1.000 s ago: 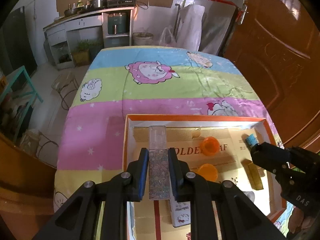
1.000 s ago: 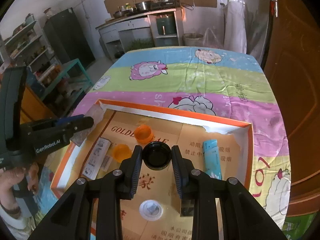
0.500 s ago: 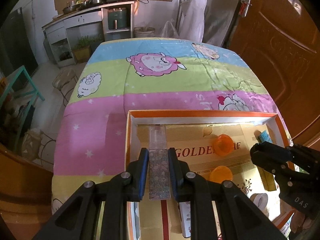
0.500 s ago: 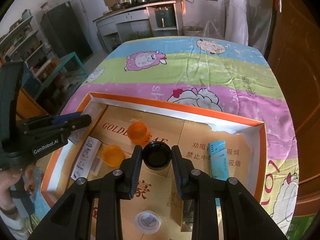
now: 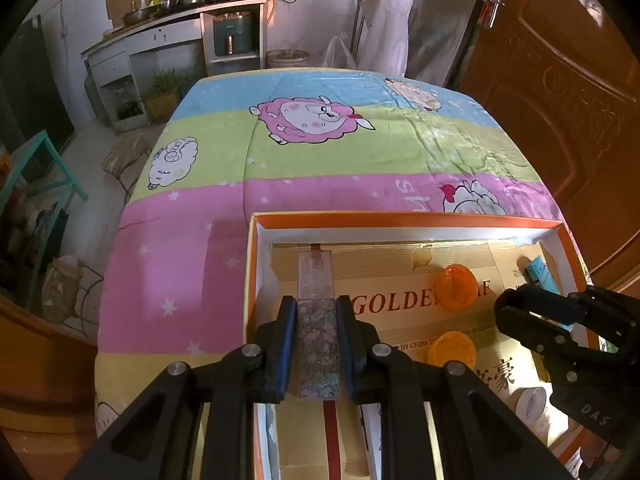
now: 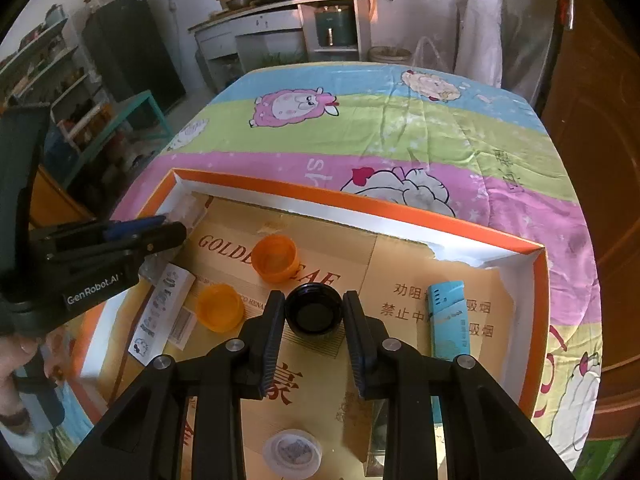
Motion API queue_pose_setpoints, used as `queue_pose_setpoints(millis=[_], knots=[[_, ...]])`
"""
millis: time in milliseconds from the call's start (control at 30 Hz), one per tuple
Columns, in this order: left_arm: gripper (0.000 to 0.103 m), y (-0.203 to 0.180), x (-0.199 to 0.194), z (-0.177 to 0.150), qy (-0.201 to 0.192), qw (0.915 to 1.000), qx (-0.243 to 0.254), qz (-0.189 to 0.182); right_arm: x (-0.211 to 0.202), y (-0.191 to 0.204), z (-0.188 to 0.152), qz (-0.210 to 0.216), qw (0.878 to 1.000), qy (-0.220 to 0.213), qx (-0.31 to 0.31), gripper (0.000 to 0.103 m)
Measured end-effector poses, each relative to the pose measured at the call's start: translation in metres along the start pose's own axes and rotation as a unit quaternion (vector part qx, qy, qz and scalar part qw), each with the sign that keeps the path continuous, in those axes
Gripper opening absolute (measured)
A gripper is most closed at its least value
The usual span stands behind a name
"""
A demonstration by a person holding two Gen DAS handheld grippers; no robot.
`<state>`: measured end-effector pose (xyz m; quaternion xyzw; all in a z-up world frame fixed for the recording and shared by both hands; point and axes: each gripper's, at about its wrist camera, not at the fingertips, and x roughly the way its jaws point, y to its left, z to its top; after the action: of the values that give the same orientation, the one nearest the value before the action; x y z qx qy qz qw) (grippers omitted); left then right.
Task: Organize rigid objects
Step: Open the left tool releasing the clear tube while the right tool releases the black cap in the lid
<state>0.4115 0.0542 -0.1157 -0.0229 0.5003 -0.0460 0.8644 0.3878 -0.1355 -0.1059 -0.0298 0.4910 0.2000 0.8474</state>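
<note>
My left gripper (image 5: 316,312) is shut on a slim floral-patterned spray bottle (image 5: 317,344) with a clear cap (image 5: 315,274), held over the left end of the orange-rimmed box (image 5: 400,218). My right gripper (image 6: 314,308) is shut on a black round cap (image 6: 314,314), held above the box's middle. In the right wrist view the left gripper (image 6: 176,230) shows at the box's left wall. In the left wrist view the right gripper (image 5: 508,310) reaches in from the right.
Inside the box (image 6: 360,206) lie two orange caps (image 6: 275,258) (image 6: 220,307), a blue lighter (image 6: 448,320), a small white carton (image 6: 162,312) and a clear round lid (image 6: 292,454). The sheep-print cloth (image 6: 400,128) covers the table beyond. A wooden door (image 5: 560,92) stands at right.
Both grippers have sunk slightly toward the box, so its contents look a little nearer. Their grips on the spray bottle and the black cap are unchanged.
</note>
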Motion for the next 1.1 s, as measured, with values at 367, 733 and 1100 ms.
queue_pose_setpoints(millis=[367,733,1100], knots=[[0.021,0.002,0.000,0.000,-0.002,1.0000,-0.006,-0.006,0.009,0.000,-0.003,-0.006,1.000,0.008,-0.004,0.031],[0.032,0.001,-0.012,-0.002,-0.029,0.9993,-0.012,-0.021,0.007,-0.001,-0.005,-0.002,1.000,0.004,-0.002,0.031],[0.034,-0.004,-0.039,-0.009,-0.050,0.9982,-0.012,-0.030,-0.010,0.004,-0.011,-0.001,1.000,-0.013,-0.003,0.037]])
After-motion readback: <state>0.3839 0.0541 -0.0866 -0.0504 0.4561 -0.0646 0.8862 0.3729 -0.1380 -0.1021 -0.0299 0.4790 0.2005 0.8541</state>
